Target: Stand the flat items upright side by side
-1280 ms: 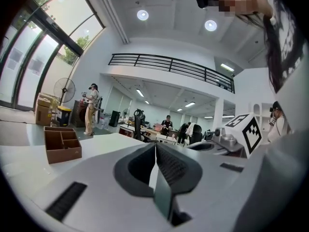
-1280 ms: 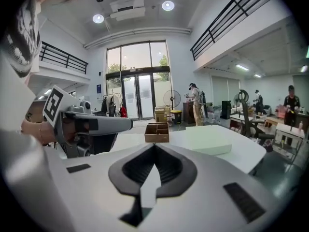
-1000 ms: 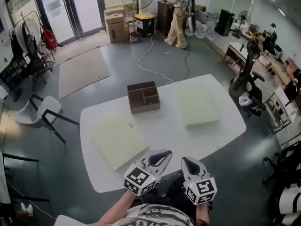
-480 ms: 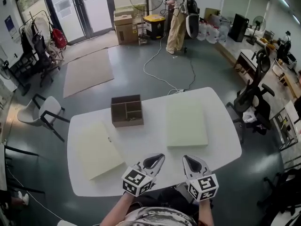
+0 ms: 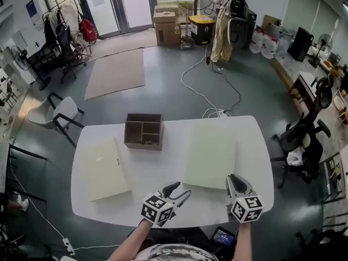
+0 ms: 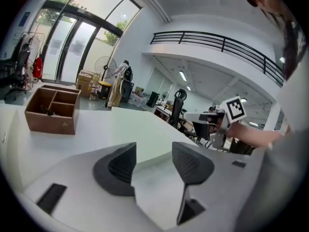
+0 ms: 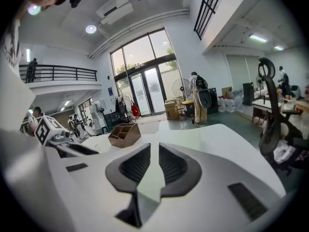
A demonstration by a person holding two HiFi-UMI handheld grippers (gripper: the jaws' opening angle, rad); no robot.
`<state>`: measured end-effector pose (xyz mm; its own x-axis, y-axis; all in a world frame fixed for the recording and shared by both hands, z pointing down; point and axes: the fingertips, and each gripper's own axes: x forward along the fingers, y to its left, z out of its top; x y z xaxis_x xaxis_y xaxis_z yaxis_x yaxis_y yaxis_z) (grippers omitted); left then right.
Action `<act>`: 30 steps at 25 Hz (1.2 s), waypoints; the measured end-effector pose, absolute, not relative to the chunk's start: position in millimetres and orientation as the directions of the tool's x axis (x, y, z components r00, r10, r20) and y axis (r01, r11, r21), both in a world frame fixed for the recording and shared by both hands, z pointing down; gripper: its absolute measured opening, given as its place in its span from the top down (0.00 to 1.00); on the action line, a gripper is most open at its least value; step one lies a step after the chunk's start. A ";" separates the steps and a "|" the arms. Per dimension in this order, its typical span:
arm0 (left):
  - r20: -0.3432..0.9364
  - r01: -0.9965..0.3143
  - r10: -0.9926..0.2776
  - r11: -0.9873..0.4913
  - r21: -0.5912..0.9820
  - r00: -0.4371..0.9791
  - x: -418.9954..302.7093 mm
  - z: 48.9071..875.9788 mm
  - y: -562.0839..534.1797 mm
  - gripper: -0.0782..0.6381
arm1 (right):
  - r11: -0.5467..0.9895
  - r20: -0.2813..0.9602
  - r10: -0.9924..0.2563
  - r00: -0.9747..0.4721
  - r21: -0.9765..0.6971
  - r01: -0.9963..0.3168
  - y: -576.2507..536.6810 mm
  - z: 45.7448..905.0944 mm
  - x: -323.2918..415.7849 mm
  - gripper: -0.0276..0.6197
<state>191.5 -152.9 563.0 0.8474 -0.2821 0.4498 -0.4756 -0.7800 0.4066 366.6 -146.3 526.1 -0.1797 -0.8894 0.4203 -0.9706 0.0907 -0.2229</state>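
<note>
Two pale green flat boards lie on the white table (image 5: 168, 162): the left board (image 5: 103, 167) and the right board (image 5: 211, 154). A brown wooden divider box (image 5: 144, 131) stands between them at the far side, also in the left gripper view as the box (image 6: 52, 109). My left gripper (image 5: 180, 190) hovers at the table's near edge between the boards; its jaws are opening with nothing between them (image 6: 153, 151). My right gripper (image 5: 234, 178) is at the right board's near right corner, jaws just opening, a narrow gap, nothing gripped (image 7: 154, 151).
A white chair (image 5: 60, 113) stands off the table's left, a black office chair (image 5: 304, 140) off its right. A cable (image 5: 209, 88) runs across the floor beyond the table. A person (image 5: 223, 20), a fan and cardboard boxes (image 5: 166, 26) are far back.
The two grippers have spread apart: the right one moved right to the right board's corner. The left jaws went from shut to parted. The head view has shifted, so the table sits more centred.
</note>
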 end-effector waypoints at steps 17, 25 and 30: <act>0.519 -0.609 -0.319 -0.398 0.686 0.793 209.9 653.7 -190.8 0.40 | -0.032 0.530 -0.769 -0.358 -0.590 -0.806 -323.9 657.0 504.5 0.33; 0.529 -0.611 -0.315 -0.298 0.733 0.788 221.9 673.0 -188.3 0.37 | -0.033 0.553 -0.720 -0.420 -0.632 -0.774 -358.4 689.1 503.0 0.24; 0.582 -0.656 -0.307 -0.291 0.696 0.753 220.8 686.3 -189.5 0.37 | -0.030 0.548 -0.711 -0.441 -0.650 -0.760 -358.0 689.9 492.5 0.31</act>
